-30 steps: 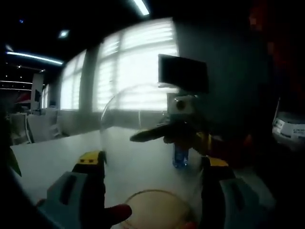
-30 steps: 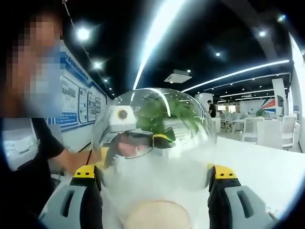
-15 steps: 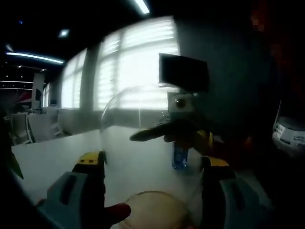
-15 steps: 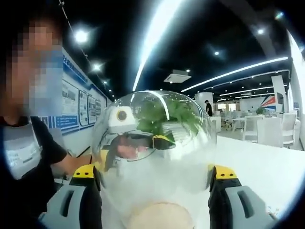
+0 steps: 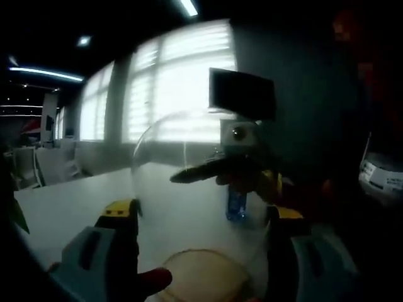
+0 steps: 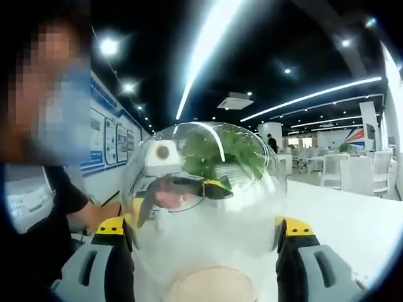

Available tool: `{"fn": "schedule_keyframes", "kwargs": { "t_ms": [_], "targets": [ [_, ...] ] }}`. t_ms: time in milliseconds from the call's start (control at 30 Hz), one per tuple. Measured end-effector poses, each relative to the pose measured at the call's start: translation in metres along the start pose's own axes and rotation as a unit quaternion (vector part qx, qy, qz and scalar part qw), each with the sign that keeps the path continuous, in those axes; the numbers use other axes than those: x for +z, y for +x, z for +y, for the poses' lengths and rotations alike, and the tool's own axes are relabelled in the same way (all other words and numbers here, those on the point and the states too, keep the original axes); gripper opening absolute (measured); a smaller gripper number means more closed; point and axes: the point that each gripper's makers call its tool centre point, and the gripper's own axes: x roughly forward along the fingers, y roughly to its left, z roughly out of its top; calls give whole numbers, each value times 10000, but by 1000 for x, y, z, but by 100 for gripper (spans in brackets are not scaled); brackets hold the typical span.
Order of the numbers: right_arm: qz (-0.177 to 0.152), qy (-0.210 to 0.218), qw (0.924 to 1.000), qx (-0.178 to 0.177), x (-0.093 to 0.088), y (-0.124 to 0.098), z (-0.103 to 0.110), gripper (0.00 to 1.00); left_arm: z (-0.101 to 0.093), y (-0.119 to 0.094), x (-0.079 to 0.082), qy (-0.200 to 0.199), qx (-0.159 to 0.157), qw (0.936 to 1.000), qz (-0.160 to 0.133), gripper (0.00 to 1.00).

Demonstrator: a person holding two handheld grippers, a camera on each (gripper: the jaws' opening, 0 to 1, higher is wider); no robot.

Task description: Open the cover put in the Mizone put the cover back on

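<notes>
Both my grippers clamp the clear dome cover between them, off the table.

My left gripper (image 5: pixel 200 251) and right gripper (image 6: pixel 203 258) each have jaws pressed on opposite sides of the cover (image 6: pixel 201 189), a thin transparent dome with a pale round disc (image 6: pixel 211 290) at its near end. I judge it light, rigid, slick and easily cracked, so the wide sides are the place to hold. Through it I see the blue Mizone bottle (image 5: pixel 237 204) on the white table (image 5: pixel 69 207).

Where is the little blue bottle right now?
In the left gripper view the blue bottle shows right of centre, seen through the clear dome cover, standing on the white table below the other hand-held gripper.
</notes>
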Motion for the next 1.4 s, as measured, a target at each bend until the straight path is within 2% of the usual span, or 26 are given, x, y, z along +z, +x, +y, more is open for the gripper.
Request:
{"fn": "schedule_keyframes", "kwargs": {
  "t_ms": [533,733,1100,1400],
  "targets": [
    [-115,-13,9999,-58,1,-3,2,90,-3,1,0,6,-36,10000,-64,75],
    [-27,14,10000,-53,1,-2,6,90,-6,0,1,-43,-1,10000,-38,76],
    [137,-85,9999,29,0,-2,29,90,-25,-13,1,54,149,9999,38,75],
    [37,-225,9997,-62,-1,-10,43,90,-37,-14,2,143,157,9998,64,77]
  ]
}}
